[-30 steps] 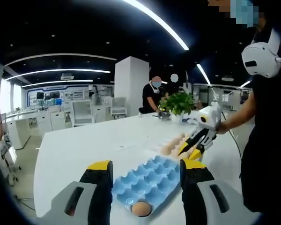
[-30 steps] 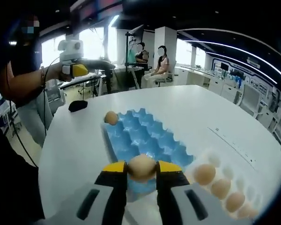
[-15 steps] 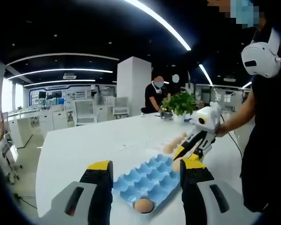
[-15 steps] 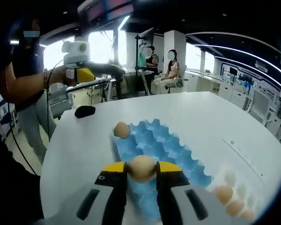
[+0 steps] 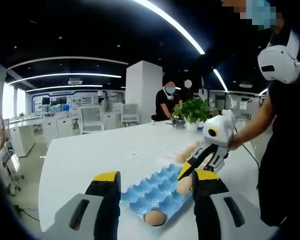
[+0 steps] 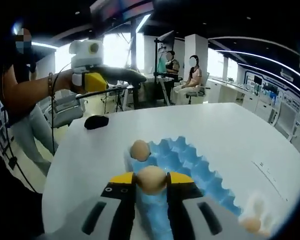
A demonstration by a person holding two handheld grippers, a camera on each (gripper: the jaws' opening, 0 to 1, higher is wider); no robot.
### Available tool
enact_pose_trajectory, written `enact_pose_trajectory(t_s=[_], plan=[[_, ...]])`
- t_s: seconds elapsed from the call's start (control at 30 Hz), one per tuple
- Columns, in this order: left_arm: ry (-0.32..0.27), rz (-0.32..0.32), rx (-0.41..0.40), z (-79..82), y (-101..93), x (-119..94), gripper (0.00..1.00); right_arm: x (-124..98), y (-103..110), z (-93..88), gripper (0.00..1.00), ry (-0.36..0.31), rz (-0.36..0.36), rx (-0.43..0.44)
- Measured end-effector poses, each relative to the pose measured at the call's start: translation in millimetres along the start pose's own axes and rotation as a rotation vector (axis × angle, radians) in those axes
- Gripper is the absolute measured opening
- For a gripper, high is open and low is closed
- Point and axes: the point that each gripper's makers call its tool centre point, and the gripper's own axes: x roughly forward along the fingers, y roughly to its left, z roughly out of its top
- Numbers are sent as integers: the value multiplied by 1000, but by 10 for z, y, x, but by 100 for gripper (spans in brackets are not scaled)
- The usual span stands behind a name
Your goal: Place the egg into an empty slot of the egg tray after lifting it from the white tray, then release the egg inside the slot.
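Egg in claw: egg [image 6: 151,179] pinched between the two yellow-tipped jaws of the right claw [image 6: 150,181], held low over the near end of the egg tray; in the left gripper view the same egg [image 5: 184,185] sits at the tip of that claw [image 5: 189,176], over the tray's right edge
Right claw: closed on the egg, a jaw pressing each side of it
Egg tray: blue moulded egg tray [image 6: 195,165] lying flat on the bench, most of its cups bare; in the left gripper view the tray [image 5: 151,192] lies between the left claw's two jaws
Second egg: egg in tray [image 6: 139,149] seated in a cup at one corner; in the left gripper view it [image 5: 154,217] lies in the nearest cup
White tray: pale white tray [image 6: 255,212] at the lower right edge, with spare eggs [image 6: 250,224] in it, beside the blue tray
Left claw: left claw [image 5: 152,183] held above the bench, jaws wide apart with nothing between them
Bench: white bench [image 6: 220,125] carrying both trays, with a dark object [image 6: 96,121] near its far-left edge
Surroundings: potted plant [image 5: 192,110] at the bench's far end; seated people [image 6: 182,72] in the background
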Motion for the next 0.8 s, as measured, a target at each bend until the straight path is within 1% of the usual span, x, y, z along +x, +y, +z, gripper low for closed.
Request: enact_pose_trajectory(t_s=[0.4, 0.53, 0.67, 0.8], plan=[[3, -5, -5, -27, 7, 18, 58, 311, 112, 94, 23, -14, 29, 1], [1, -3, -4, -24, 11, 20, 58, 403, 119, 66, 23, -1, 36, 17], [-1, -3, -3, -22, 13, 21, 58, 468, 123, 39, 23, 8, 35, 13], [-3, -2, -5, -21, 19, 20, 58, 523, 110, -23, 24, 28, 35, 21]])
